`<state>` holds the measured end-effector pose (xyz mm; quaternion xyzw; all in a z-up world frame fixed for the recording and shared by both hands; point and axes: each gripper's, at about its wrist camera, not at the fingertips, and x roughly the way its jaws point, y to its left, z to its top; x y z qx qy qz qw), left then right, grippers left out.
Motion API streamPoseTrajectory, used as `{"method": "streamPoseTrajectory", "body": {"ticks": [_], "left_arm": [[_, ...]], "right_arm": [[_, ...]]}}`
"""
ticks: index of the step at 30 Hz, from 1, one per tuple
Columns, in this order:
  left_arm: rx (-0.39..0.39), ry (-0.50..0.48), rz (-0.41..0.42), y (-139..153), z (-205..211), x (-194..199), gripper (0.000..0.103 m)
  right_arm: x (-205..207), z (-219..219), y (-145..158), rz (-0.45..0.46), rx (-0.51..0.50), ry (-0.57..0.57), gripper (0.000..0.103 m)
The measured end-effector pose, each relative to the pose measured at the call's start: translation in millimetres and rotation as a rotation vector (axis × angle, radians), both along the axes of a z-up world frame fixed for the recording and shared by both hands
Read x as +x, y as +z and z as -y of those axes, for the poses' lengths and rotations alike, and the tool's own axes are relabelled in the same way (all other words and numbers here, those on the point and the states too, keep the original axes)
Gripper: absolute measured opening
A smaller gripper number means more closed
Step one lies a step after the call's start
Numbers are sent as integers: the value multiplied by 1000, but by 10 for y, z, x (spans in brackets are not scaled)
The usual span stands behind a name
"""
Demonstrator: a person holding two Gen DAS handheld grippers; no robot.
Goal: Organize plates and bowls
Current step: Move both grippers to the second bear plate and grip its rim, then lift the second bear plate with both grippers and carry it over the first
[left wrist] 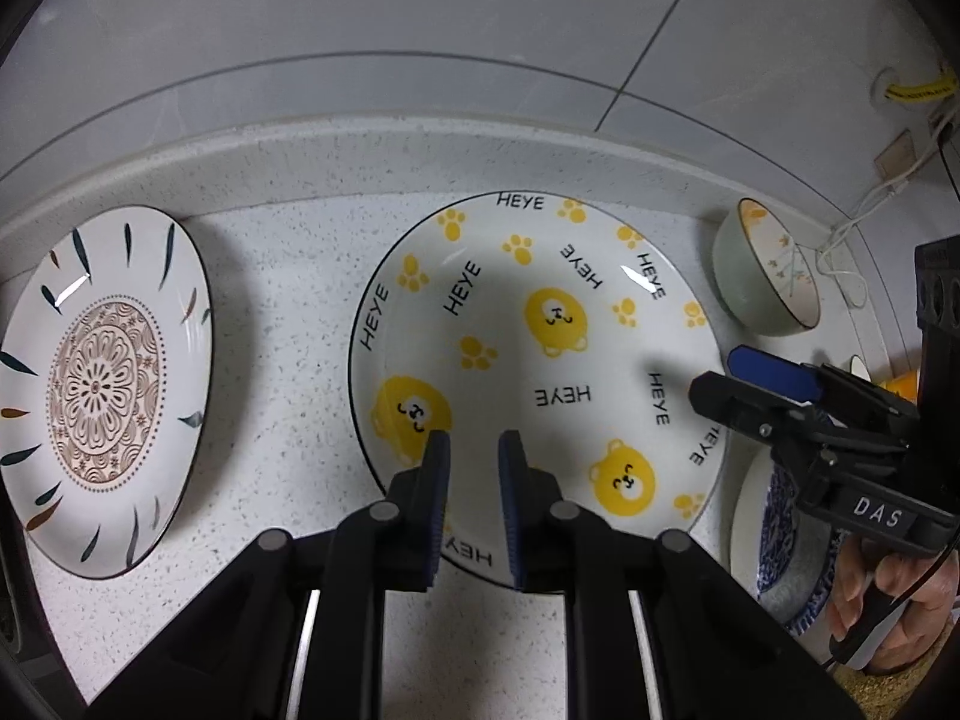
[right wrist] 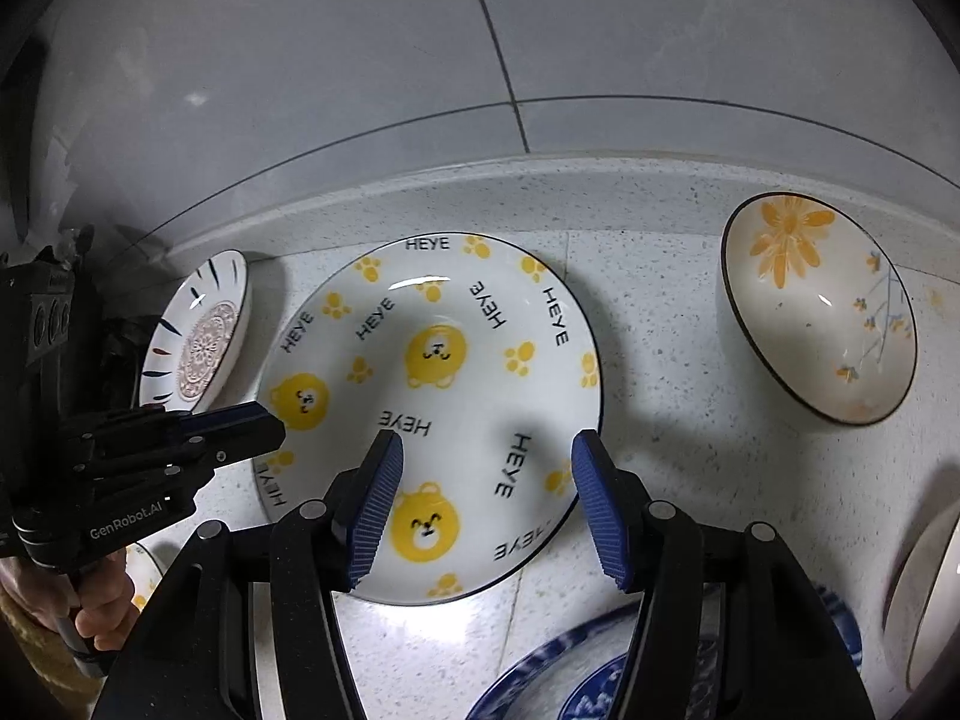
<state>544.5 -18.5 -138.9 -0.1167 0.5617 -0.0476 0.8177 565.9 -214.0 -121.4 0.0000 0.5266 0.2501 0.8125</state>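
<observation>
A white plate with yellow bears and "HEYE" lettering lies flat on the speckled counter. My left gripper hovers over its near left rim, its pads a narrow gap apart with nothing between them; the right wrist view shows it at the plate's left edge. My right gripper stands open above the plate's near right part, holding nothing, and appears in the left wrist view at the plate's right rim. A mandala plate lies to the left. A flowered bowl sits to the right.
A blue patterned dish lies near the front right of the bear plate. Another white dish shows at the far right edge. A raised ledge and tiled wall run behind. Cables hang at the right. A hand holds each gripper.
</observation>
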Motion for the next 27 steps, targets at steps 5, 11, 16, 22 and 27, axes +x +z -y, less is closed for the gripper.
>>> {"method": "streamPoseTrajectory", "body": {"ticks": [5, 11, 16, 22, 27], "left_arm": [[-27, 12, -26, -133, -50, 72, 16], [-66, 27, -37, -224, -139, 121, 16], [-82, 20, -32, -249, -153, 194, 16], [-127, 2, -33, -278, -173, 285, 16], [-264, -8, -41, -342, -290, 326, 16]], "right_arm": [[77, -22, -63, -11, -10, 11, 59], [135, 5, -55, -11, -8, 4, 60], [192, 81, -124, -37, -30, -2, 60], [257, 115, -243, -82, -19, -3, 57], [292, 124, -343, -124, 16, 15, 39]]}}
